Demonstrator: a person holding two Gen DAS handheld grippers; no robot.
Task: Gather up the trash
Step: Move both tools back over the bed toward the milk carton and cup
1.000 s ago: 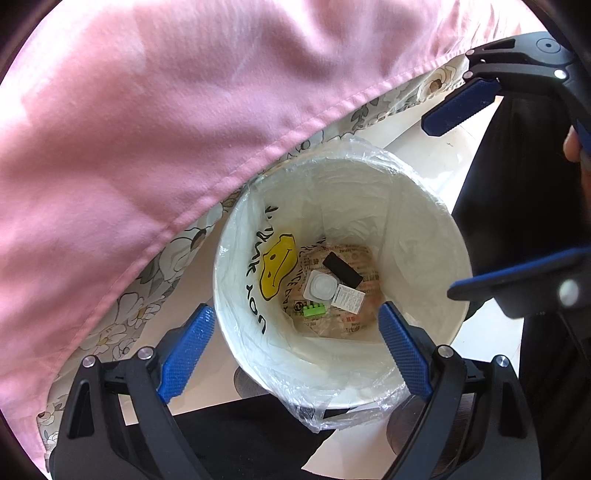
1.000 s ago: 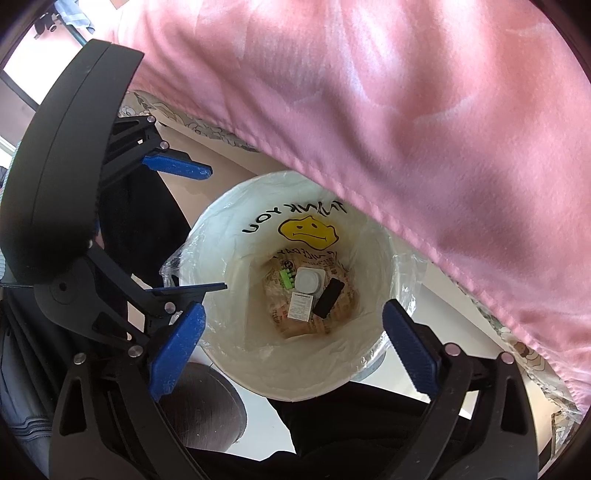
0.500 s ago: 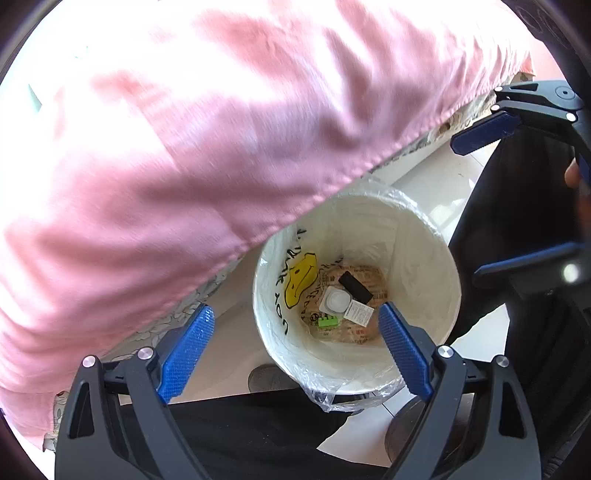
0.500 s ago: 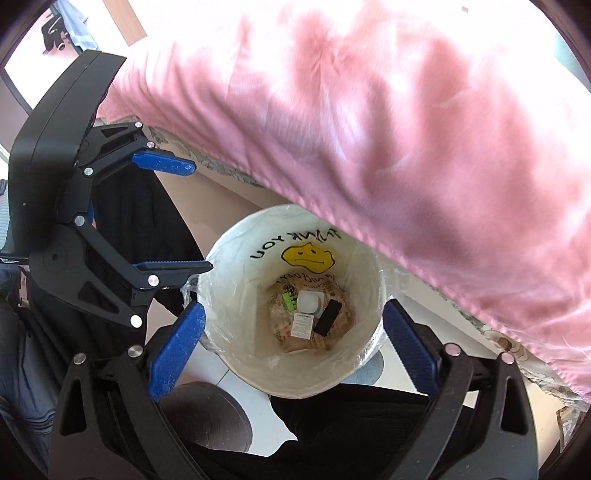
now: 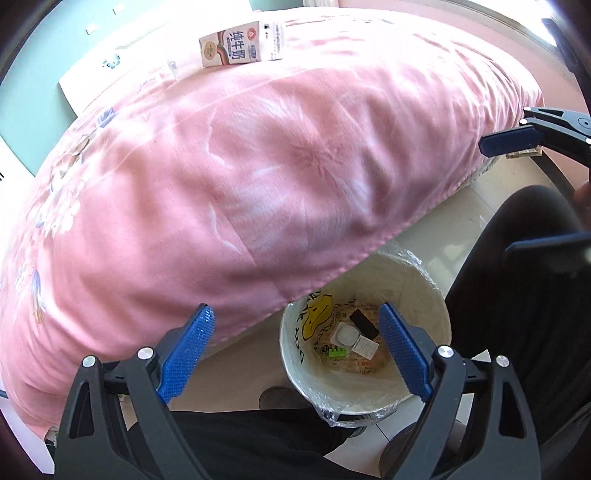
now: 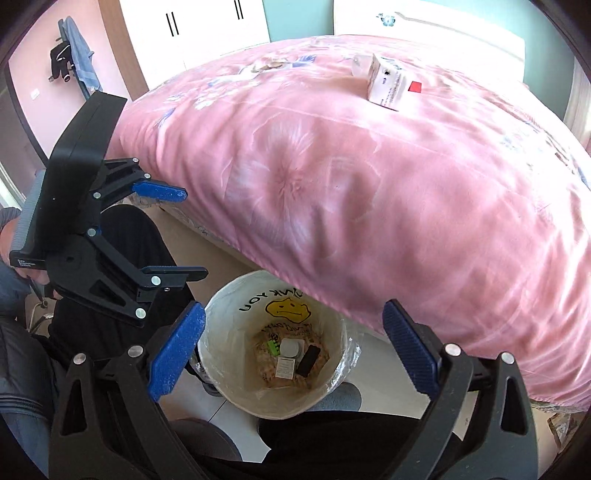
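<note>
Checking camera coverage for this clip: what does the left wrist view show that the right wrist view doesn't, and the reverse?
Left wrist only: the printed front of the milk carton and the right hand-held gripper, open. Right wrist only: white wardrobe doors, a blue towel hanging on the wall, and the left hand-held gripper, open. Both: the pink duvet, the lined trash bin with small trash at its bottom, and the carton.

One bin (image 6: 236, 391), one carton (image 5: 240, 44)
</note>
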